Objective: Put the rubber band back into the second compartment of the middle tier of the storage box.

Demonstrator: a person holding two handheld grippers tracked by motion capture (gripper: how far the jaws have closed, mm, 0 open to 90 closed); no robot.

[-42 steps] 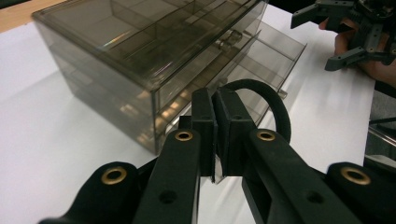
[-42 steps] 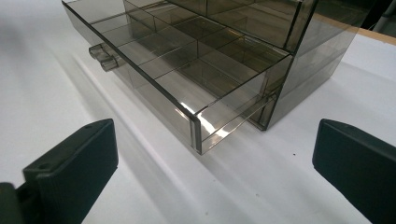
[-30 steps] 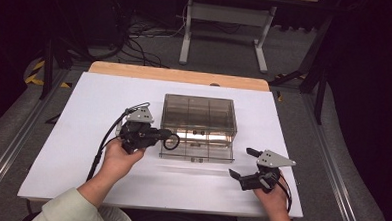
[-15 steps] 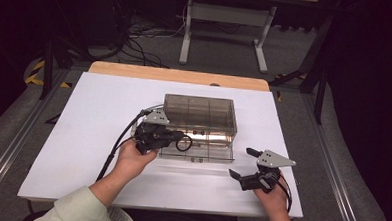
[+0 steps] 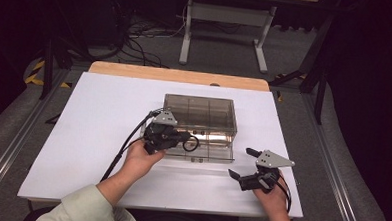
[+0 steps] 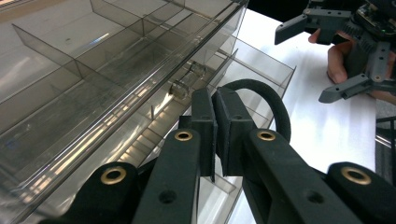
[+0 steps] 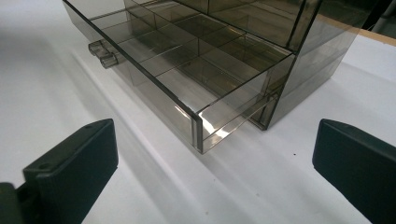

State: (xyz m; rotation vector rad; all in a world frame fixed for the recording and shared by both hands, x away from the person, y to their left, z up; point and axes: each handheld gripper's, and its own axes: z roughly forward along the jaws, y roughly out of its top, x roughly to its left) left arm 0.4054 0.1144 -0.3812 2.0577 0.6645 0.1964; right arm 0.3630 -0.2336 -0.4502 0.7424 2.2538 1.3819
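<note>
A smoky clear drawer box (image 5: pixel 199 109) stands mid-table with its lower drawer (image 5: pixel 209 152) pulled out toward me; the drawer's compartments (image 7: pixel 187 60) and its clear handle (image 7: pixel 102 53) look bare. My left gripper (image 5: pixel 182 138) hovers over the drawer's left part, shut on a black rubber ring (image 5: pixel 191 143). The ring's loop (image 6: pixel 275 109) sticks out past the closed jaws of the left gripper (image 6: pixel 215 100). My right gripper (image 5: pixel 241 163) rests to the right of the drawer's front corner, open and empty. It also shows as the right gripper (image 6: pixel 303 65) and the right gripper (image 7: pixel 212 140).
A white table top (image 5: pixel 93 121) lies all round the box, with a wooden strip (image 5: pixel 175 74) at its far edge. Metal rails run along both sides. Cables and a stand's legs (image 5: pixel 222 36) are on the floor beyond.
My left gripper has carried the ring rightward and slightly down, from beside the box's left end to above the open drawer. The right gripper has stayed put.
</note>
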